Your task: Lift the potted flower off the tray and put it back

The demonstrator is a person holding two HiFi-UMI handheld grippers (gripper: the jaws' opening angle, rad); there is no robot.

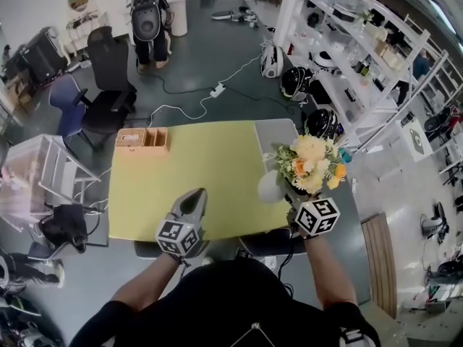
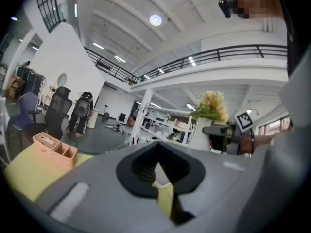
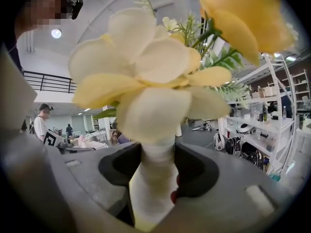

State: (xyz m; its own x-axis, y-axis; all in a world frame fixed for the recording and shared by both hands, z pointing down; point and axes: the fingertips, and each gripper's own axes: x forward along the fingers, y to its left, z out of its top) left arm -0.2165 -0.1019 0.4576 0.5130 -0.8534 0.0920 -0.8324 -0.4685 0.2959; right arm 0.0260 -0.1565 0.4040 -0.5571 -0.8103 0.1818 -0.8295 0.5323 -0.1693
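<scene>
The potted flower (image 1: 311, 166) has cream, yellow and orange blooms above a white pot (image 1: 270, 187). My right gripper (image 1: 288, 196) is shut on that pot and holds it in the air over the right end of the yellow table (image 1: 188, 179). In the right gripper view the white pot (image 3: 153, 178) sits between the black pads and the blooms (image 3: 146, 81) fill the picture. The grey tray (image 1: 275, 132) lies at the table's far right corner, beyond the flower. My left gripper (image 1: 192, 199) hovers over the table's near edge, shut and holding nothing; its own view shows the flower (image 2: 212, 106) off to its right.
A wicker basket (image 1: 142, 138) stands on the table's far left corner. Office chairs (image 1: 101, 92) stand on the floor to the left, white shelving (image 1: 347, 56) with helmets to the right. A cable and power strip (image 1: 217, 90) lie on the floor beyond the table.
</scene>
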